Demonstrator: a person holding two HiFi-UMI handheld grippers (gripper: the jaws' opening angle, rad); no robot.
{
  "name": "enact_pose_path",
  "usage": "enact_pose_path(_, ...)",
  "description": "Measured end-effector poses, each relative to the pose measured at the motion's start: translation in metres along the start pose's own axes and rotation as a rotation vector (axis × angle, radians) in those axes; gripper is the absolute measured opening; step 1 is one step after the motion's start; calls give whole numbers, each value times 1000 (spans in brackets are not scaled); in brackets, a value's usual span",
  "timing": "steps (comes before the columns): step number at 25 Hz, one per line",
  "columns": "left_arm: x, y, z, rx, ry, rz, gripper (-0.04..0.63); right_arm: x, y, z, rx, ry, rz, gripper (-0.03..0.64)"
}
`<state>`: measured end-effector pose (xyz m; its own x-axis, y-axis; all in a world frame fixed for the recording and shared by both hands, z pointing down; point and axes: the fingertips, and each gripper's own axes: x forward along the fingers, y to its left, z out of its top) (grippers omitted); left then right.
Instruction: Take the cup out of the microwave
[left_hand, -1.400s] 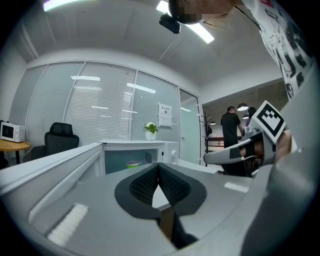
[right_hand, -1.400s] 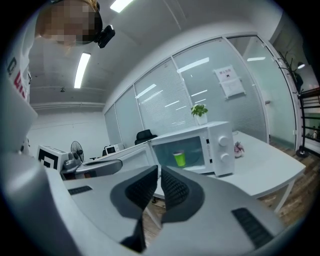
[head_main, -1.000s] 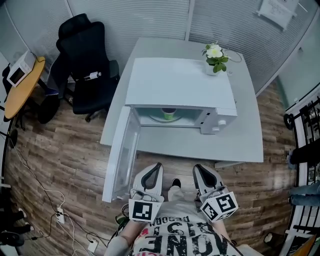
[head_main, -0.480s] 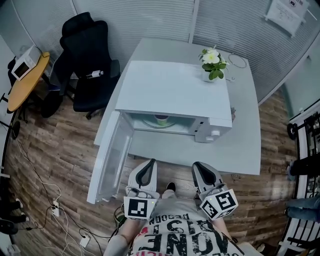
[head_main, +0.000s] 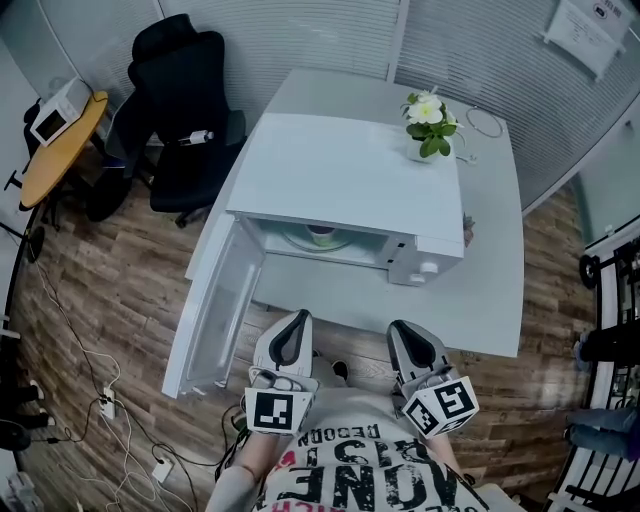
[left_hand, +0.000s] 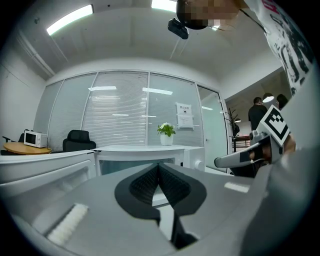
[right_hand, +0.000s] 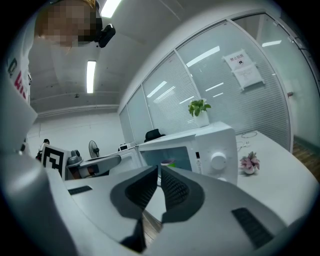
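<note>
I have the left gripper (head_main: 292, 318) with its jaws pressed together, nothing between them. The right gripper (head_main: 408, 328) beside it also has its jaws meeting at the tips, empty. The green cup (head_main: 322, 235) stands ahead of both pairs of jaws, well apart from them, inside the microwave (head_main: 340, 180) on the counter (head_main: 480, 290). The microwave door (head_main: 215, 310) hangs open, ahead and left of the left jaws.

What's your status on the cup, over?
Left gripper and right gripper shut, empty, well short of the white microwave. Small green cup inside it. Its door wide open; nothing blocking.
</note>
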<state>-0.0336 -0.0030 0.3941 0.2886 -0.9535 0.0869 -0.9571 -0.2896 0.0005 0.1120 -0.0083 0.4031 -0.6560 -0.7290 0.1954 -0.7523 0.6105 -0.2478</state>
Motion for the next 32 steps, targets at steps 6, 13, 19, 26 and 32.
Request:
enact_pose_path(6, 13, 1, 3, -23, 6, -9, 12, 8, -7, 4, 4, -4, -6, 28)
enact_pose_path(13, 34, 23, 5, -34, 14, -17, 12, 34, -20, 15, 6, -10, -33, 28)
enact_pose_path(19, 52, 51, 6, -37, 39, -34, 12, 68, -17, 29, 3, -7, -36, 28)
enact_pose_path(26, 58, 71, 0, -42, 45, -70, 12, 86, -10, 29, 9, -18, -68, 28)
enact_pose_path(32, 58, 84, -4, -44, 53, -93, 12, 92, -5, 23, 26, -24, -100, 28)
